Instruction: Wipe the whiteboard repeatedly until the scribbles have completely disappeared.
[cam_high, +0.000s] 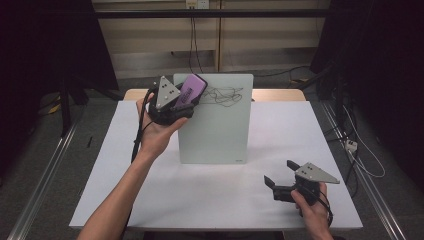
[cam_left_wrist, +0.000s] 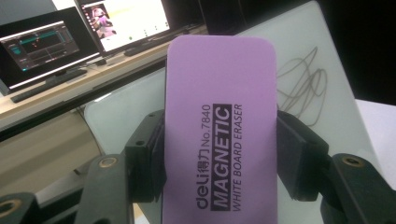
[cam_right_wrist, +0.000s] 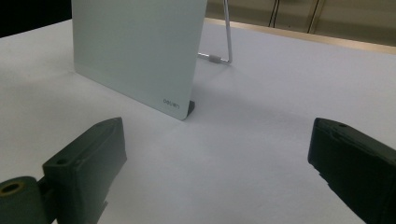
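Eraser (cam_left_wrist: 219, 135) stands lengthwise between left jaws, tip toward whiteboard (cam_left_wrist: 322, 60).

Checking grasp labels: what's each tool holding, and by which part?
Left tool clamps the purple eraser across its two long sides, near mid-length. Right tool is open, holding nothing.

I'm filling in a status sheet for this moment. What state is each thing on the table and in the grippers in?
Left gripper: shut on the eraser, raised at the board's top left corner.
Purple eraser: clamped between the jaws, printed face toward the camera.
Whiteboard: standing tilted on its wire stand, black scribble near the top not yet wiped.
Right gripper: open, nothing between the jaws, low over the table.
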